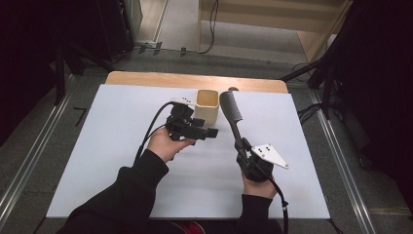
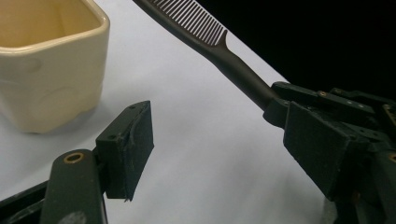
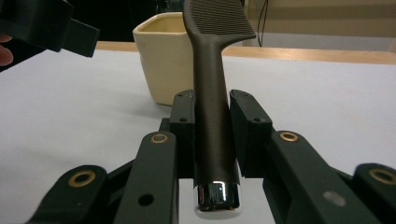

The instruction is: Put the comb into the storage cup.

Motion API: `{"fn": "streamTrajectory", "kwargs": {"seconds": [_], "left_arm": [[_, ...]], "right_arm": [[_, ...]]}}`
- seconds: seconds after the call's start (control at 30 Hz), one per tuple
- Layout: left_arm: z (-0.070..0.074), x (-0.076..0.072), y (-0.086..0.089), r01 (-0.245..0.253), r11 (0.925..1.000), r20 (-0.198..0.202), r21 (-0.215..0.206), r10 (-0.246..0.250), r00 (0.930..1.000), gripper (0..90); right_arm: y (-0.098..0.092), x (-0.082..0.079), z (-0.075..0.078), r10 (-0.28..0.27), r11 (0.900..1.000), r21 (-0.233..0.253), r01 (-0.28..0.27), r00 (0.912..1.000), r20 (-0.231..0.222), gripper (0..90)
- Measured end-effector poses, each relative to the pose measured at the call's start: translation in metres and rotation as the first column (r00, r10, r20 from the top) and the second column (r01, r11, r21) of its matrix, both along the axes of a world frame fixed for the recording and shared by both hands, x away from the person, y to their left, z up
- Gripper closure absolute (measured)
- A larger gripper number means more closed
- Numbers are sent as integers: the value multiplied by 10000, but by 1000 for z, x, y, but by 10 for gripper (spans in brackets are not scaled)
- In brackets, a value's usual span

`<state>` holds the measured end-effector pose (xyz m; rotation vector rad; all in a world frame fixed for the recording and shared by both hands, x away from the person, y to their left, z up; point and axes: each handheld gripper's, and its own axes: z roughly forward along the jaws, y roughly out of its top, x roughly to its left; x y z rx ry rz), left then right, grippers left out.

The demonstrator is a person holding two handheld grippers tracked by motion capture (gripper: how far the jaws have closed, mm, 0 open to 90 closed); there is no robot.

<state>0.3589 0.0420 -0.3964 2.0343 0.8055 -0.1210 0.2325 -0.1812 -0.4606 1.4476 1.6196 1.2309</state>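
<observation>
Just beside comb (image 1: pixel 231 111), cup (image 1: pixel 206 106)

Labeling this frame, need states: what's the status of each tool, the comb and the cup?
left tool: open, holds nothing, beside the cup.
right tool: shut on the comb's handle.
comb: held off the table, teeth end up by the cup's rim.
cup: upright on the white table, looks empty, not gripped.

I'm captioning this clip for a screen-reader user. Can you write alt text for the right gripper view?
The right gripper clamps the dark handle of a comb, teeth end raised toward a cream square cup on the white table. The left gripper sits at upper left.
</observation>
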Motion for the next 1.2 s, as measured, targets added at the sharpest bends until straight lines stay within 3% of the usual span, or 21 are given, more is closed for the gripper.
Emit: {"fn": "streamTrajectory", "kwargs": {"seconds": [0.33, 0.47, 0.63, 1.2], "left_arm": [[2, 2, -11, 36, 10000, -41, -64, -36, 10000, 248], [4, 1, -17, -13, 10000, 166, 64, 12, 9999, 248], [5, 3, -23, -106, 9998, 121, -185, 108, 9999, 248], [1, 6, -42, -238, 9995, 125, -188, 240, 9996, 249]], "right_arm": [[4, -2, -3, -200, 9997, 161, 195, 9993, 307, 703], [4, -3, -3, -271, 9995, 176, 265, 9990, 369, 703], [5, -4, -2, -313, 9994, 188, 305, 9984, 467, 703], [9, -5, -2, -383, 9991, 229, 369, 9972, 645, 703]]}}
